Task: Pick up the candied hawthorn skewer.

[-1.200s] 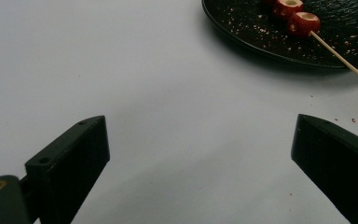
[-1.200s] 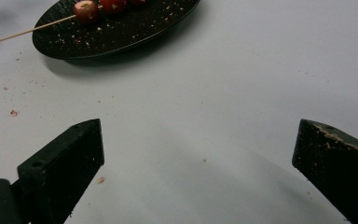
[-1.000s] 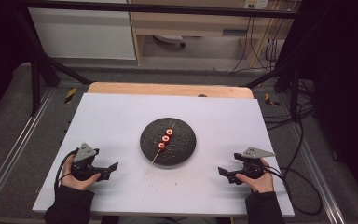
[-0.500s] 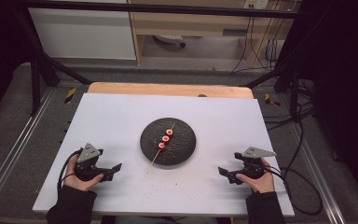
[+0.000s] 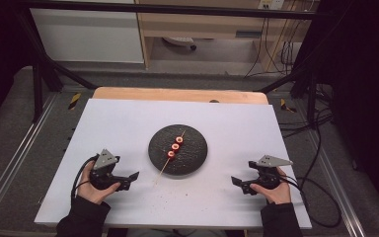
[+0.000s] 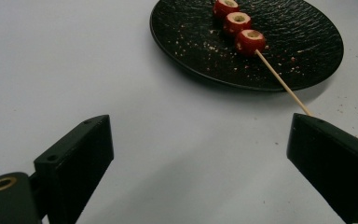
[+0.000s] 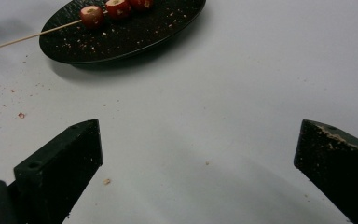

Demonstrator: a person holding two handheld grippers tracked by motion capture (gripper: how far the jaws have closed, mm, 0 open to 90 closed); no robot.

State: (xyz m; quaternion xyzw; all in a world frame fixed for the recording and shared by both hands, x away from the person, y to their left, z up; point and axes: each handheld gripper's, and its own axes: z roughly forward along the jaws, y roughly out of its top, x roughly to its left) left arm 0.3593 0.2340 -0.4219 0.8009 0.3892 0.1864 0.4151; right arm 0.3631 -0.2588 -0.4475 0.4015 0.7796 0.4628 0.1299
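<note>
both grippers idle near the tabletop's near edge, skewer untouched on plate

left gripper (image 5: 128, 177) near the near-left corner, jaws spread, empty; right gripper (image 5: 238, 182) near the near-right corner, jaws spread, empty. skewer (image 5: 173, 149) lies across the plate (image 5: 193, 158) at mid tabletop, three red pieces (image 6: 237, 22) threaded on it, bare stick end poking over the plate's near rim toward the left gripper. crumbs on plate and table. nothing gripped yet; reach, grasp and any pulling of pieces all seem left to do.

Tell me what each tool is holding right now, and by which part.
Nothing is held. The left tool and the right tool both stand open over the white table, short of the skewer on the black plate.
</note>
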